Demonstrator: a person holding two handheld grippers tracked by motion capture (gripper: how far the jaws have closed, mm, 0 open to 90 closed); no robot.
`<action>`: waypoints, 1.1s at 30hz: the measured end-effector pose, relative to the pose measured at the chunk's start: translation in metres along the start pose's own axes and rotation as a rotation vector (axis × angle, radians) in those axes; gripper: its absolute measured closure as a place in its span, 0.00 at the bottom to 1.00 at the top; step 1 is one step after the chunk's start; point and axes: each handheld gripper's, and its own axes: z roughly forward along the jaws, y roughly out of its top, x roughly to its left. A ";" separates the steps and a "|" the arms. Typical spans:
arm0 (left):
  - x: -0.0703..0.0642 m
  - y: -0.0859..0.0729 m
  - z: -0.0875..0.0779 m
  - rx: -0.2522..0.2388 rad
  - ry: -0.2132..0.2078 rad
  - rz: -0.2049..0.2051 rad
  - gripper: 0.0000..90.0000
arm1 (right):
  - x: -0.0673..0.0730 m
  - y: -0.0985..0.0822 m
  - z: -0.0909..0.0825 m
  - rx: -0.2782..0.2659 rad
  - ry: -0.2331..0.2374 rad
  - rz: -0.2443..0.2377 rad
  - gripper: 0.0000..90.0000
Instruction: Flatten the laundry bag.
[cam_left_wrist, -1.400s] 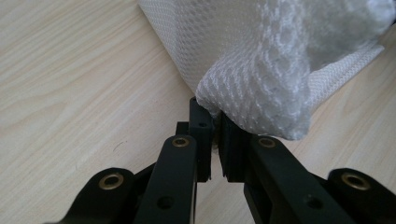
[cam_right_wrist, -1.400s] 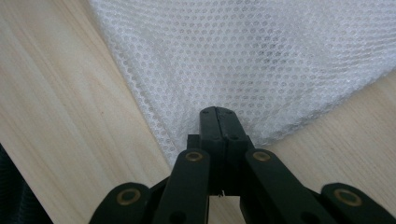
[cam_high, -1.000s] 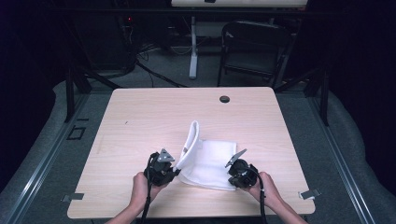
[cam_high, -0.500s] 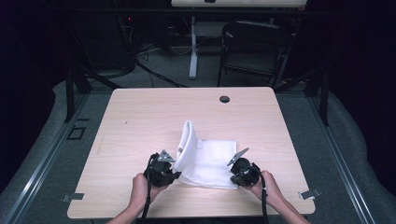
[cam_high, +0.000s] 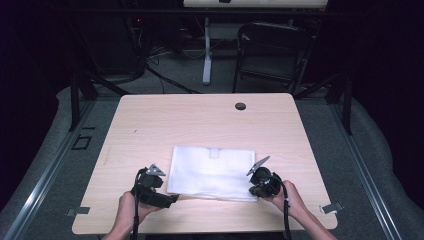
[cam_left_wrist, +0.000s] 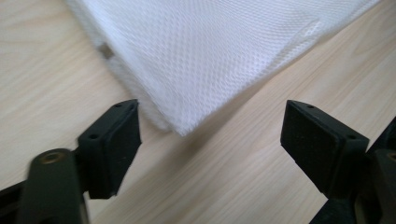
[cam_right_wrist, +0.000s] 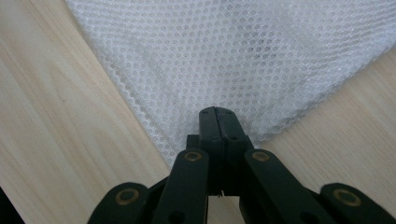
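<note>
The white mesh cloth (cam_high: 212, 172) lay flat and folded into a rectangle on the bench (cam_high: 150, 120), nearer the front edge than the back one and roughly midway between the left and right edges, with a small tab (cam_high: 214, 152) at the middle of its far side. My left gripper (cam_high: 167, 199) sat just off the cloth's front left corner, over bare wood close to the front edge of the bench; its jaws had just been opening and stood wide apart with nothing pressed between them. In the left gripper view the corner of the cloth (cam_left_wrist: 182, 128) pointed down into the gap between the two black pads (cam_left_wrist: 114, 140), near the left one, and I could not tell whether it brushed that pad. My right gripper (cam_high: 254, 184) was at the cloth's front right corner, its jaws drawn fully together. In the right gripper view the closed tips (cam_right_wrist: 217, 116) met over the honeycomb weave of the cloth (cam_right_wrist: 224, 56) right at that corner, clamped on the edge of the fabric, with pale wood grain showing on either side. My left hand (cam_high: 131, 210) and right hand (cam_high: 292, 197) came in over the front edge of the bench, each with a cable trailing back toward me. A dark round grommet (cam_high: 240, 106) sat in the bench near its back edge, well apart from the cloth.
</note>
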 end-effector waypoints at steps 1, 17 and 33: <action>0.000 0.000 -0.002 -0.008 0.010 0.003 0.19 | -0.002 0.000 -0.001 0.005 0.000 -0.001 1.00; -0.042 0.044 0.032 -0.040 -0.067 0.223 0.19 | -0.011 -0.007 -0.029 -0.083 0.040 0.116 0.29; -0.072 0.068 0.087 0.065 -0.115 0.400 0.49 | -0.009 -0.011 -0.035 -0.095 0.092 0.130 0.22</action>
